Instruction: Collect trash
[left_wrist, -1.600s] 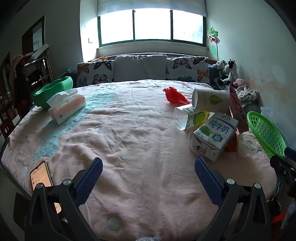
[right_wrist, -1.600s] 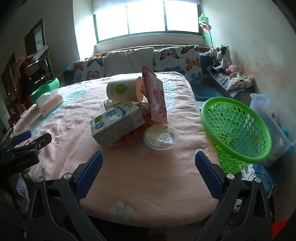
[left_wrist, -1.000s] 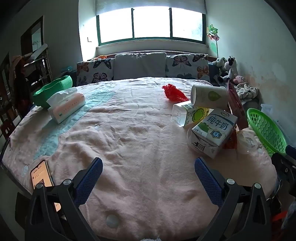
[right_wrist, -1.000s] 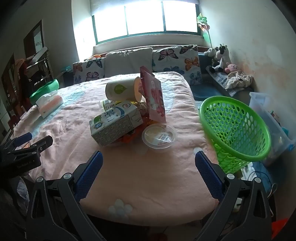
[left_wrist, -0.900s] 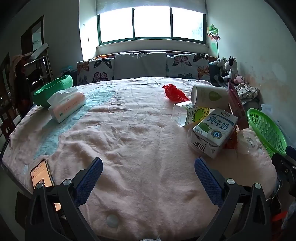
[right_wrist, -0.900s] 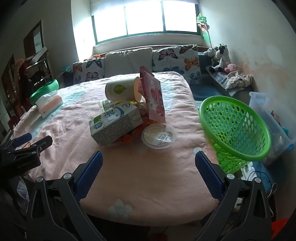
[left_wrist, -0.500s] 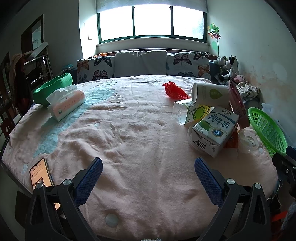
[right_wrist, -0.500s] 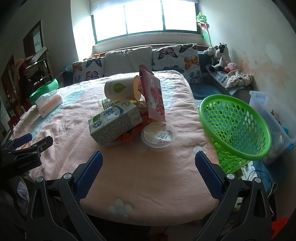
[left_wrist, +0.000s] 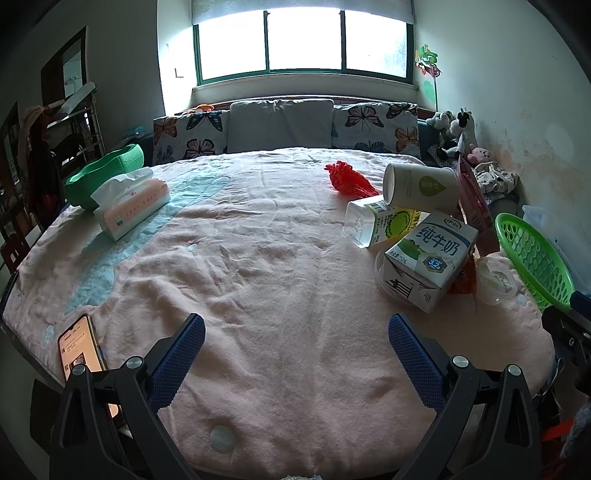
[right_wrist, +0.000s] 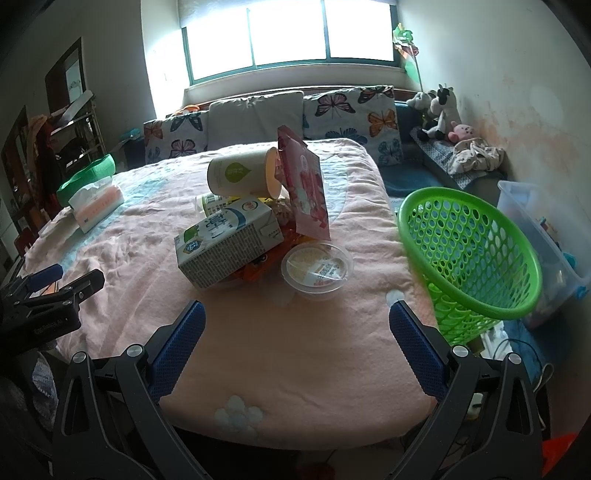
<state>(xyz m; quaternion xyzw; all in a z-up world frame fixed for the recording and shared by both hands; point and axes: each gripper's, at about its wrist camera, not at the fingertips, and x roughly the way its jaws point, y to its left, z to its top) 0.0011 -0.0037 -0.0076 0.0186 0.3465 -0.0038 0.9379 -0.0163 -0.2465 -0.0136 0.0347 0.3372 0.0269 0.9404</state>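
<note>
Beyond both grippers' spread, empty jaws, a milk carton (left_wrist: 430, 258) reads "纯牛奶 3.2".

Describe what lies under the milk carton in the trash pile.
The milk carton rests tilted on an orange wrapper, and a clear plastic rim shows beneath its lower end. A labelled bottle lies behind it. Whatever else is under it is covered.

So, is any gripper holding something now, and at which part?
Nothing is held. The left gripper and the right gripper are both open, with only pink blanket between their fingers.
</note>
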